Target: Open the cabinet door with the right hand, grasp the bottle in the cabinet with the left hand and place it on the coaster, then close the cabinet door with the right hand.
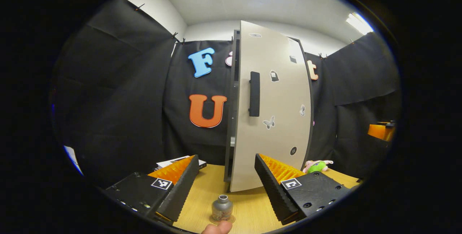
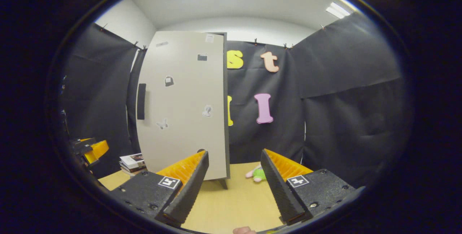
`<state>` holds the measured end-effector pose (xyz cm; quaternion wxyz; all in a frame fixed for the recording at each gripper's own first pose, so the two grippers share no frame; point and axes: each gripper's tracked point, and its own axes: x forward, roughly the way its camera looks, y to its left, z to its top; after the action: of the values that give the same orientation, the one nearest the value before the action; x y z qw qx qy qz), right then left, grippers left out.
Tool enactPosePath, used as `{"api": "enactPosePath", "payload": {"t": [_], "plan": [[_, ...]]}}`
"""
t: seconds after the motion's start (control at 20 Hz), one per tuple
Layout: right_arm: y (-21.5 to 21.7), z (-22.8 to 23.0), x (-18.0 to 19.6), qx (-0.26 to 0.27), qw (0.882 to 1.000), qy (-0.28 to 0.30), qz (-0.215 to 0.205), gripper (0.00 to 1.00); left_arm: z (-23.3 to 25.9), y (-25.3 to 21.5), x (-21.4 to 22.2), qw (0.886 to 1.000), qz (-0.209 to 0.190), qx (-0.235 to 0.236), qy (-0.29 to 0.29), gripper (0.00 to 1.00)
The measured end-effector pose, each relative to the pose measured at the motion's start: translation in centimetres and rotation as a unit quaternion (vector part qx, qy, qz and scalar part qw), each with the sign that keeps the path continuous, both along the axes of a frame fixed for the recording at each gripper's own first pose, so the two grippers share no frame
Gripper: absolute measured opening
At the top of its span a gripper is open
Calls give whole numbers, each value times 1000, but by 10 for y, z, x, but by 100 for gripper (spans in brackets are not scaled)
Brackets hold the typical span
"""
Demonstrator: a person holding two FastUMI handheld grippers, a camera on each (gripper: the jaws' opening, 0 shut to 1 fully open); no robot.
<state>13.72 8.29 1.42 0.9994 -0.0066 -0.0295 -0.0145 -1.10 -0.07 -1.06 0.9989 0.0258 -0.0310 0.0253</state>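
Note:
A small silver bottle (image 1: 221, 208) stands upright on a round coaster (image 1: 231, 220) on the wooden table, low between the fingers of my left gripper (image 1: 226, 159). That gripper is open and holds nothing. Behind the bottle stands the cabinet, whose beige door (image 1: 278, 118) with a black handle (image 1: 254, 93) is slightly ajar on the handle side. In the right gripper view the same door (image 2: 184, 107) and handle (image 2: 141, 101) lie ahead to the left. My right gripper (image 2: 234, 153) is open, empty and clear of the door.
A stack of books (image 2: 131, 162) lies left of the cabinet, and a green and pink plush toy (image 2: 257, 173) lies to its right on the table (image 2: 238, 198). The left gripper (image 2: 90, 149) shows at the left edge of the right gripper view. A fingertip (image 1: 216, 228) pokes in below the bottle.

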Motion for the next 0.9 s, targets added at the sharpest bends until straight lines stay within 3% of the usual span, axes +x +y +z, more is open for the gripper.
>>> {"api": "enactPosePath", "payload": {"t": [0.15,0.9], "plan": [[-6,-2,2,11,1000,1,-10,94,0,-8,-1,1000,-5,5,-2,94],[11,1,8,19,999,-7,29,94,4,-10,-13,1000,5,15,-13,94]]}}
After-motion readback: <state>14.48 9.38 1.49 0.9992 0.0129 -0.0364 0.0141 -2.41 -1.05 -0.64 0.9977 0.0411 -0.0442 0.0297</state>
